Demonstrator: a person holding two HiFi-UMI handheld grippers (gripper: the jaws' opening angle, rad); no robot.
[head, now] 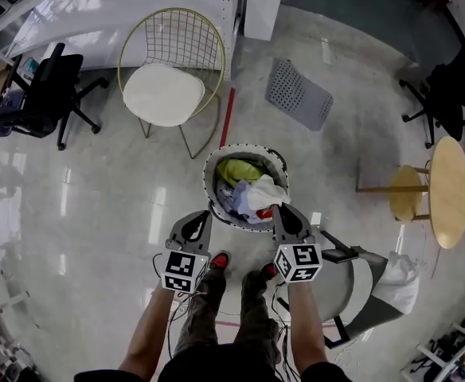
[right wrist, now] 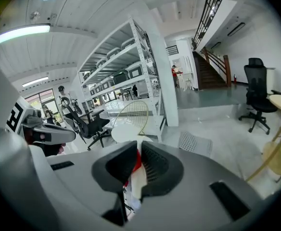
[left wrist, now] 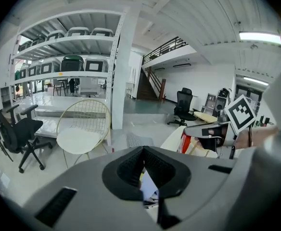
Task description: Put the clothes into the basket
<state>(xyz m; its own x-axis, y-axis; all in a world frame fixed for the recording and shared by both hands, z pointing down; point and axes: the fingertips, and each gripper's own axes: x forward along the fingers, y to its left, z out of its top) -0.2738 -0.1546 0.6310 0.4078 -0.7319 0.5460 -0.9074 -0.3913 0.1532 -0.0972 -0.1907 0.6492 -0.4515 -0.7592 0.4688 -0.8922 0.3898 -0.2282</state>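
both grippers at the basket, right one clenched on cloth

the head view gives the layout. the round basket (head: pixel 209 183) stands on the pale floor just ahead of the person's feet, and the clothes (head: pixel 236 200) are heaped inside it. a yellow-green garment (head: pixel 239 170) lies at the far side, and a white and red garment (head: pixel 266 191) lies on top, nearer the person. the right gripper (head: pixel 285 216) is at the basket's near right rim, its tip touching the white and red garment. the left gripper (head: pixel 198 225) hangs just beside the near left rim.

that view does not show how the jaws stand. the right gripper view does: its jaws are pressed nearly together on a fold of red and white cloth, which hangs down below them. the left gripper view shows its jaws closed tip to tip. pale blue and white cloth shows through the gap behind the tips, and it cannot be told whether any of it is pinched.

the left gripper view also shows the other gripper's marker cube (left wrist: pixel 240 112) at its right. only the two gripper views show the tall shelving (left wrist: pixel 66 47) and the staircase (right wrist: pixel 211 57). the wire chair (head: pixel 169 86) beyond the basket shows in all three views
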